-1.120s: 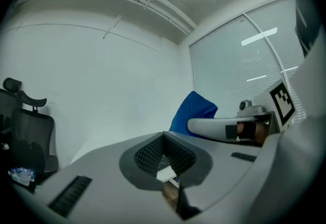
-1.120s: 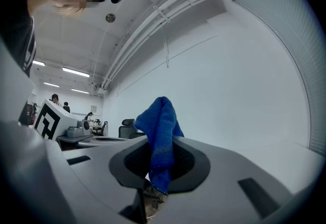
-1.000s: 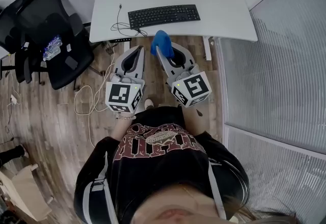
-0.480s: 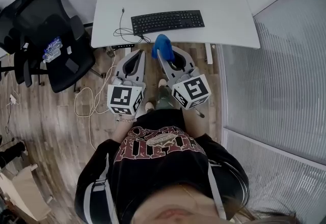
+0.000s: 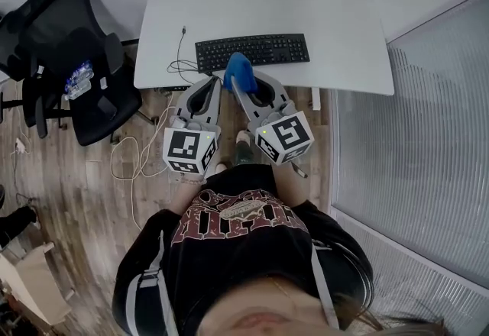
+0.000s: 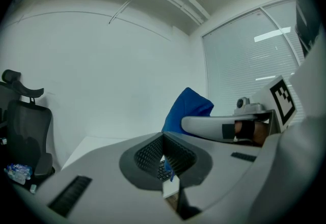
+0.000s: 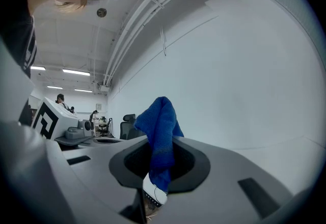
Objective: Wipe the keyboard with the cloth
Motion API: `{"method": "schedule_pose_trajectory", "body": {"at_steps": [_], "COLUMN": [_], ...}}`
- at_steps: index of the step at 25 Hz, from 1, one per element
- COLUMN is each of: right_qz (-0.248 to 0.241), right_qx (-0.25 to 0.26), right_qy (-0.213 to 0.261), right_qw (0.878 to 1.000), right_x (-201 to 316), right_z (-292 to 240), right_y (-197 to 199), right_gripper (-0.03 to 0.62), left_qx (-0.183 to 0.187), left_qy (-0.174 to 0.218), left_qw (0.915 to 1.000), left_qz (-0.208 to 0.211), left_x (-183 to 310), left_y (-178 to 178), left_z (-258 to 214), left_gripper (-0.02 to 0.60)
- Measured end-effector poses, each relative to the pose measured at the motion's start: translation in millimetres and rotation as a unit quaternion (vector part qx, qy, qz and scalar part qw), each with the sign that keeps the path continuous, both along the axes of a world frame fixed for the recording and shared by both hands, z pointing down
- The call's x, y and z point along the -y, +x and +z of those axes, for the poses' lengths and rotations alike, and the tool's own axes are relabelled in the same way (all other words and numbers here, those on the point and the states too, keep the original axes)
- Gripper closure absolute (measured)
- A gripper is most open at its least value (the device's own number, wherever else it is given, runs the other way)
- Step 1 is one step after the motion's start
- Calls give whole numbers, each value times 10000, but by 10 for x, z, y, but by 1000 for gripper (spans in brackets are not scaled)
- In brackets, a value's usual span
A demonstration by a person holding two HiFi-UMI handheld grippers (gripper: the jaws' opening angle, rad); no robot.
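Note:
A black keyboard point(image 5: 252, 51) lies near the front edge of the white desk point(image 5: 328, 21). My right gripper point(image 5: 243, 82) is shut on a blue cloth point(image 5: 238, 69), which bunches up above the jaws just short of the keyboard's front edge. In the right gripper view the cloth point(image 7: 161, 129) stands up out of the closed jaws of the right gripper point(image 7: 156, 164). My left gripper point(image 5: 209, 85) sits beside it on the left, shut and empty, over the desk's front edge. The left gripper view shows the left gripper point(image 6: 164, 156) closed, with the cloth point(image 6: 186, 108) to its right.
A black office chair point(image 5: 72, 52) with a pack of bottles point(image 5: 77, 76) stands left of the desk. A thin cable point(image 5: 182, 52) runs from the keyboard over the desk edge to loose cords point(image 5: 134, 151) on the wood floor. A glass partition with blinds point(image 5: 412, 151) is on the right.
Both grippers and the person have moved forward toward the desk. The cloth has gone from over the floor to the desk's front edge, close to the keyboard.

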State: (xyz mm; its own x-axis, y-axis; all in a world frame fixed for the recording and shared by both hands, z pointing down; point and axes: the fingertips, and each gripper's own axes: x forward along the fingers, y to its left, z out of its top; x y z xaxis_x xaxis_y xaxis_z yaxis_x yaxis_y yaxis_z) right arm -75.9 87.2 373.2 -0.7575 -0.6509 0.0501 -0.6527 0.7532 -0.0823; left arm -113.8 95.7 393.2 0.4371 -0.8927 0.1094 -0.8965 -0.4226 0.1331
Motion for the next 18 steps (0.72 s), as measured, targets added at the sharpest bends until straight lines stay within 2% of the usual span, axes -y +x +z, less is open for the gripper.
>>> {"method": "schedule_pose_trajectory", "body": {"at_steps": [7,18], "right_qz": [-210,-762], "right_qx": [50,58], "right_qy": [-61,-46], "right_qw": [9997,9971], "right_x": [434,950], "right_z": [21,57], "right_y": [150,266], "right_gripper": [539,538], "left_qx": [58,123], "left_qy": [-53,-92], "left_qw": [9998,9978], "left_qz": [-159,-649], "left_x": [419,899], "left_y": [182,336], "left_z": [11,78], "left_gripper": [546,546]}}
